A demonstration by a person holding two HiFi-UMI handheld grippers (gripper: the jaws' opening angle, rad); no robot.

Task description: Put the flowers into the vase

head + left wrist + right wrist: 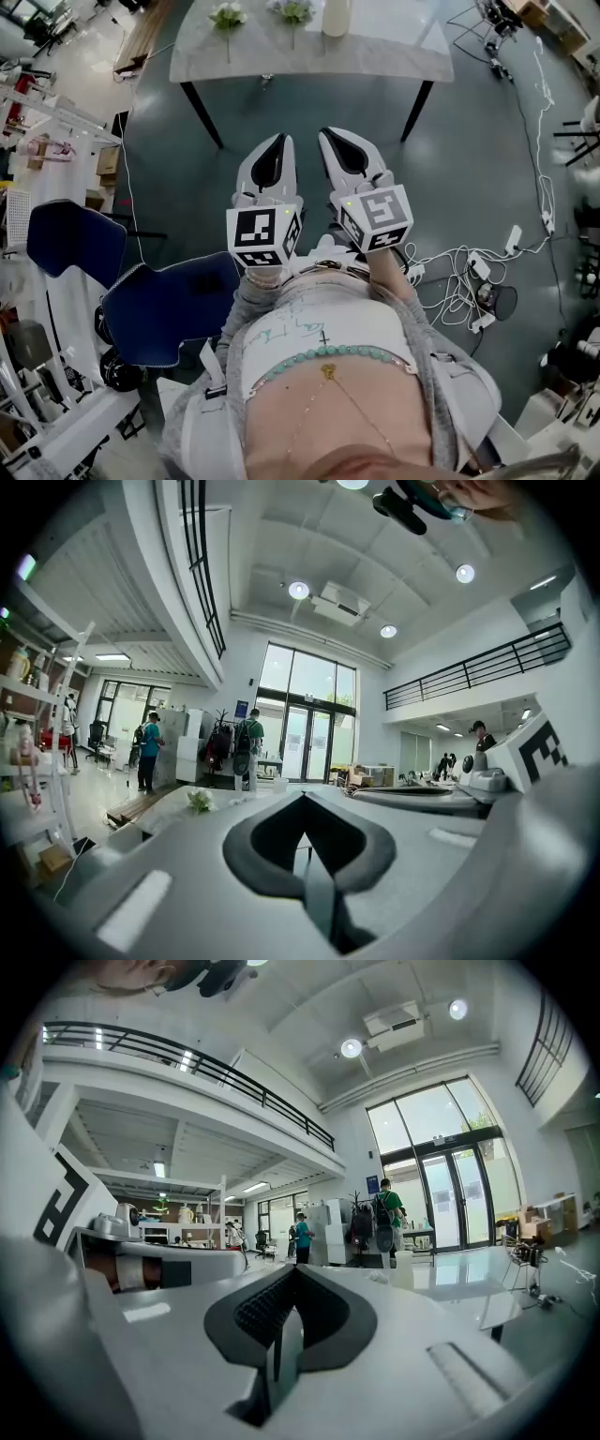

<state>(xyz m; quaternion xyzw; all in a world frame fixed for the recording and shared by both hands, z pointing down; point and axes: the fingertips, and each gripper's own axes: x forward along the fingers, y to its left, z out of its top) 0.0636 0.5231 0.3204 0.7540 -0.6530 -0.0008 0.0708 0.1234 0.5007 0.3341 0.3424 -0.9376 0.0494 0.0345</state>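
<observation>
Two white flowers (227, 16) (296, 11) lie on the grey table (394, 56) at the far side of the room, with a white vase (336, 17) standing to their right. My left gripper (278, 141) and right gripper (330, 136) are held side by side close to the person's body, well short of the table, both pointing toward it. Both are shut with nothing between the jaws. In the left gripper view, beyond the left gripper (303, 808), one flower (199, 801) shows on the table. Past the right gripper (291, 1279) in the right gripper view, the vase (403, 1267) stands on the tabletop.
Two blue chairs (75, 239) (169, 305) stand to the left. Cables and power strips (469, 272) lie on the floor to the right. Shelving (37, 122) lines the left side. Bare dark floor separates me from the table. Several people (150, 750) stand far off.
</observation>
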